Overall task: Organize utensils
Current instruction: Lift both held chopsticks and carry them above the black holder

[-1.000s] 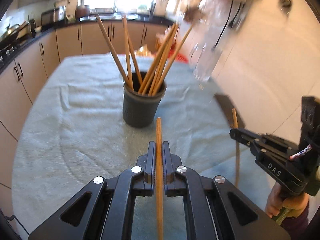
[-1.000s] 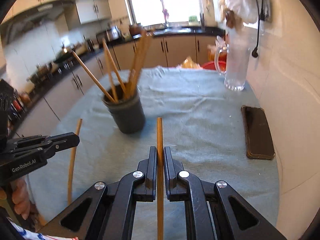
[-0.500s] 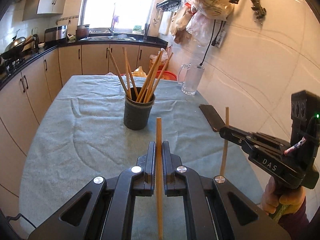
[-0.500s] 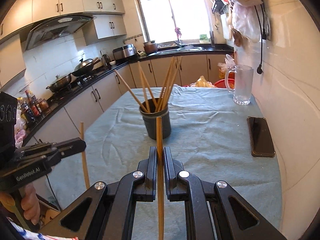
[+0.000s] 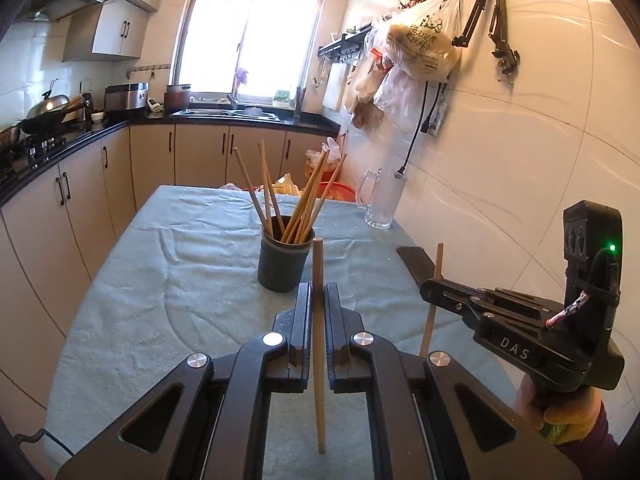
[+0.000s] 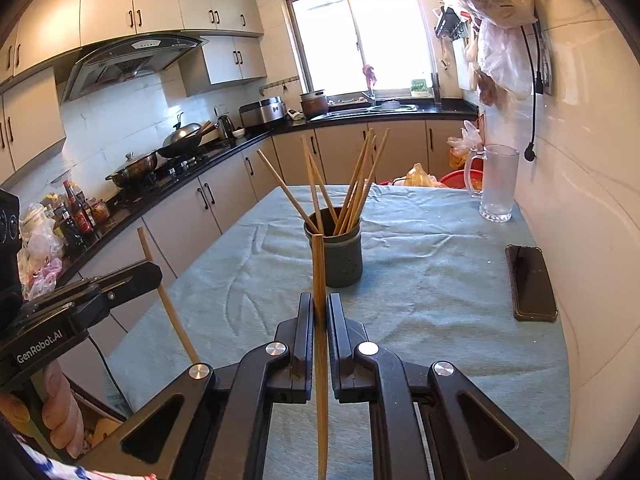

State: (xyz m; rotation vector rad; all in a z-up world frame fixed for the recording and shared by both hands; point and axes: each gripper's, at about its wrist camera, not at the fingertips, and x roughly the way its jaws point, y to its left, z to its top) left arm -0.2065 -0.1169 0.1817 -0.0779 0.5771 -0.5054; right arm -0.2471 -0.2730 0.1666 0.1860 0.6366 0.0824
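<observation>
A dark grey cup (image 5: 283,264) holding several wooden chopsticks (image 5: 304,204) stands mid-table on the pale blue cloth; it also shows in the right wrist view (image 6: 339,256). My left gripper (image 5: 317,300) is shut on a single chopstick (image 5: 318,280), held upright, short of the cup. My right gripper (image 6: 320,308) is shut on another chopstick (image 6: 319,272), also upright, near the cup. Each gripper shows in the other's view, the right gripper (image 5: 434,284) and the left gripper (image 6: 154,268), both raised above the table.
A black phone (image 6: 530,280) lies by the right wall. A glass mug (image 6: 496,184) stands at the far right of the table (image 6: 440,240). Kitchen cabinets and a stove run along the left. Bags hang on the right wall.
Both grippers have drawn back and up from the cup, each still holding its chopstick. The cup looks farther away and more of the kitchen is in view.
</observation>
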